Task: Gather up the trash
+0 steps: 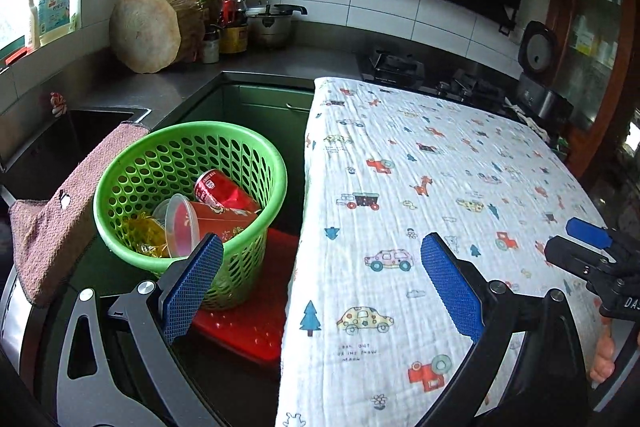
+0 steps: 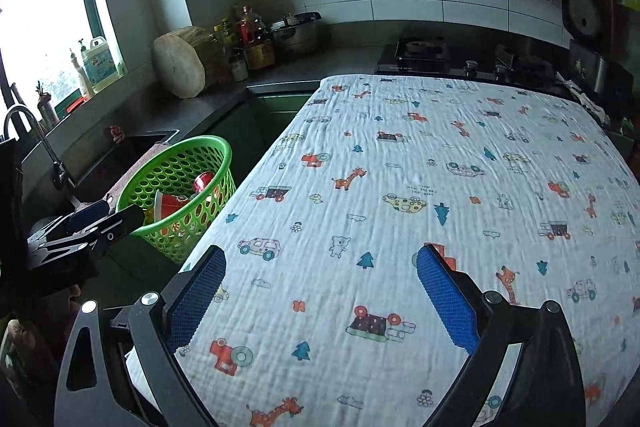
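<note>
Trash fills the green perforated basket (image 1: 188,163) that stands on a red plastic stool (image 1: 244,331) in the gap left of the table. The table, the largest thing in view, is draped in a white cloth (image 1: 440,195) printed with cars, trees and giraffes, and its top is bare of loose items in both views. Beyond it runs a dark L-shaped counter (image 1: 256,63) carrying a round wooden chopping block (image 1: 146,29), a cluster of bottles and a steel pot (image 1: 272,23), with a gas hob (image 1: 400,67) at the far right. A sink (image 1: 60,139) sits at the left, and a pink towel (image 1: 60,219) hangs just beside the basket's left rim.

Inside the basket lie a red paper cup (image 1: 224,219) on its side, a crushed red can (image 1: 216,187) above it, a clear plastic lid (image 1: 182,225) leaning against the cup, and a crumpled yellow wrapper (image 1: 146,237) at the lower left.

The left gripper (image 1: 320,287) hovers with its fingers spread wide and nothing between them; its left finger overlaps the basket's near rim in the picture, its right finger is over the cloth, so the basket lies ahead and to the left. The right gripper (image 2: 320,295) is likewise wide apart and empty, over the near part of the cloth, with the basket (image 2: 188,183) well to its left.
</note>
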